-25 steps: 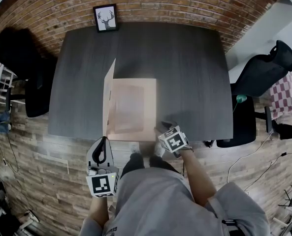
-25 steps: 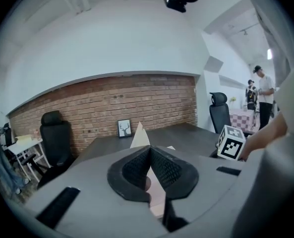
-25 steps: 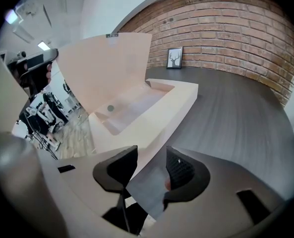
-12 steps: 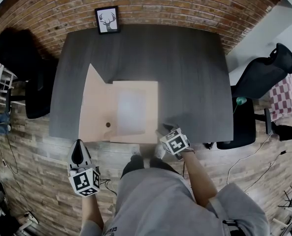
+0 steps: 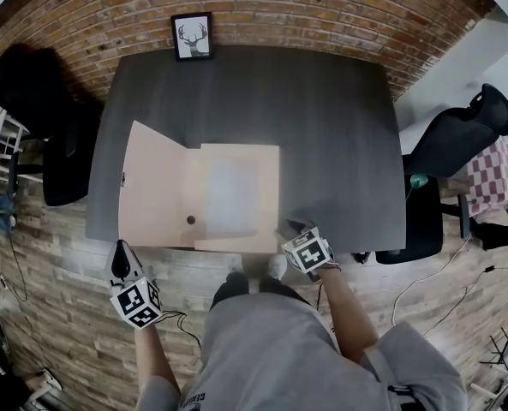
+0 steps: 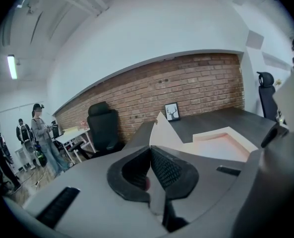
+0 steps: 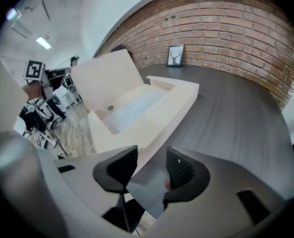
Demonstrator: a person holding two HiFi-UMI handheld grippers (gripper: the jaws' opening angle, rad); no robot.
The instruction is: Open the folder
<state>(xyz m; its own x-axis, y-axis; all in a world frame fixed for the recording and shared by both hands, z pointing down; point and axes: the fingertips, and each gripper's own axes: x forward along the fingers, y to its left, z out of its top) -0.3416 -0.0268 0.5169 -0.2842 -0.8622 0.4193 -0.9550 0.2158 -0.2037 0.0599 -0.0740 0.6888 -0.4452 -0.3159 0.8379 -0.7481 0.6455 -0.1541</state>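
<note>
Open folder, near corner partly behind right gripper

Dark spot on the open folder (too small for identification)

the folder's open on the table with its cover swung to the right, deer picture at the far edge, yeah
No: the cover is swung to the left, not the right, as the head view shows. The folder is open on the table and the deer picture is at the far edge.
</note>
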